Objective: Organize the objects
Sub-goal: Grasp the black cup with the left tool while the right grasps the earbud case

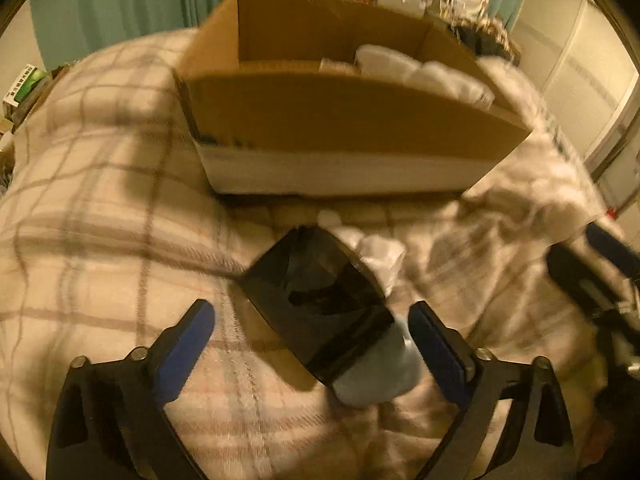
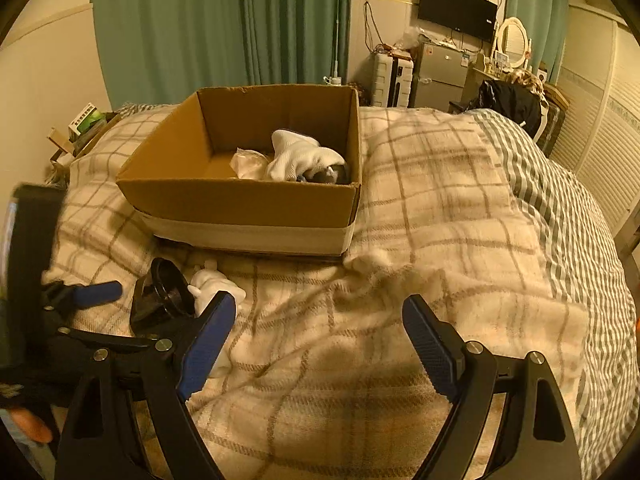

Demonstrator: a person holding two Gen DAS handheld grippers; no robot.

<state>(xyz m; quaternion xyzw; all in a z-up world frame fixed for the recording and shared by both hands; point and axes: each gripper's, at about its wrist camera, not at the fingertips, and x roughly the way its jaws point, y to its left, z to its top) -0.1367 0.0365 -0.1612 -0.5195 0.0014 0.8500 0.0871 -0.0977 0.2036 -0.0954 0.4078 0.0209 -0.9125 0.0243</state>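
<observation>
A black plastic object (image 1: 316, 300) lies on the plaid blanket between the fingers of my open left gripper (image 1: 310, 316), not touching them. A white cloth item (image 1: 376, 372) lies under and beside it. In the right wrist view the black object (image 2: 160, 300) and white cloth (image 2: 216, 286) sit at the left, with the left gripper (image 2: 96, 294) next to them. An open cardboard box (image 2: 248, 200) stands behind, holding white cloth items (image 2: 300, 156); it also shows in the left wrist view (image 1: 340, 120). My right gripper (image 2: 318, 336) is open and empty over the blanket.
The plaid blanket (image 2: 440, 220) covers the bed; a grey striped sheet (image 2: 568, 208) lies at the right. Green curtains (image 2: 220, 20), a small fridge (image 2: 440, 76), a wall TV (image 2: 458, 10) and a dresser with mirror (image 2: 514, 42) stand beyond the bed.
</observation>
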